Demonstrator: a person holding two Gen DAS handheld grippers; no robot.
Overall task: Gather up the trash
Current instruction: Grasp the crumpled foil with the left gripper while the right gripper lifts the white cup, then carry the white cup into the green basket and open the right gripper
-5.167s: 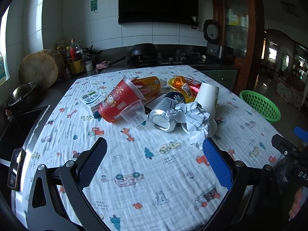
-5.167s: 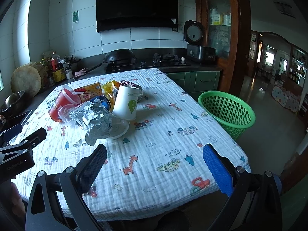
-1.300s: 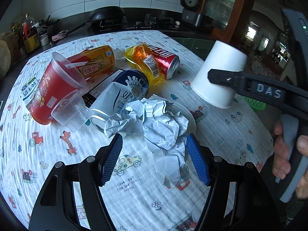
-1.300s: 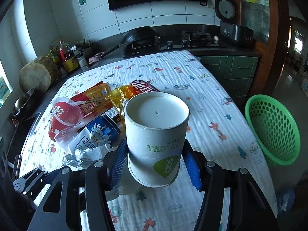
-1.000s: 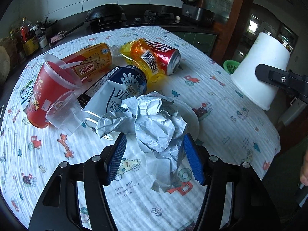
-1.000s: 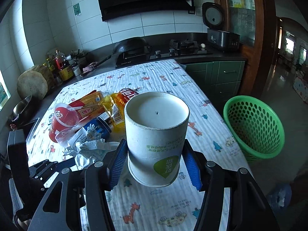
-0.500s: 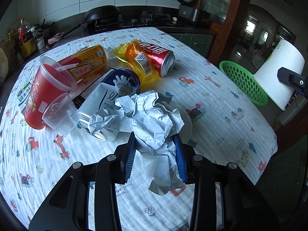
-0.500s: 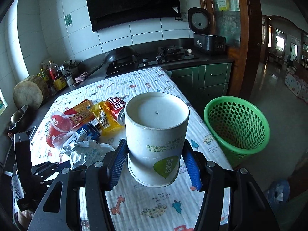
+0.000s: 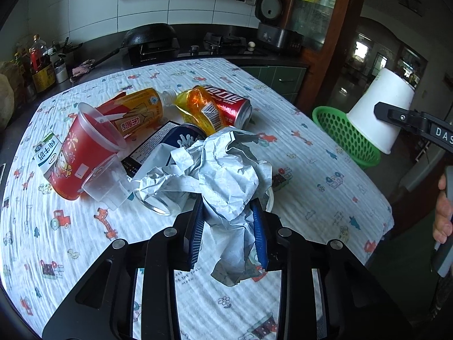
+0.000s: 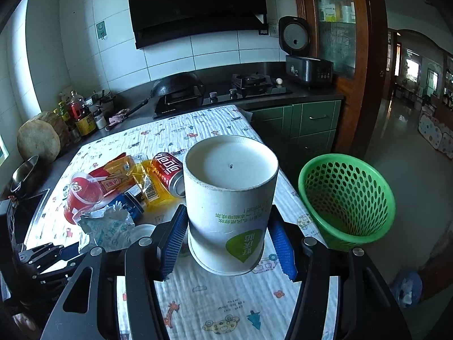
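My left gripper (image 9: 228, 226) is shut on a crumpled grey-white paper wad (image 9: 223, 178), lifted a little off the patterned tablecloth (image 9: 311, 175). Behind it lie a red plastic cup (image 9: 82, 153), a clear cup (image 9: 106, 181), a blue can (image 9: 181, 141), an orange bottle (image 9: 138, 110), a yellow wrapper (image 9: 198, 110) and a red can (image 9: 229, 104). My right gripper (image 10: 228, 242) is shut on an upside-down white paper cup (image 10: 230, 198), held above the table's right part. The same cup (image 9: 379, 113) shows at the right of the left wrist view.
A green mesh basket (image 10: 345, 201) stands on the floor beside the table's right edge. A white lid or plate (image 10: 141, 231) lies under the paper wad. A milk carton (image 9: 46, 153) lies at the left. Stove, wok and bottles line the counter behind.
The left jaws have shut on the paper wad and raised it slightly. The right gripper has carried the white cup rightward, nearer the green basket.
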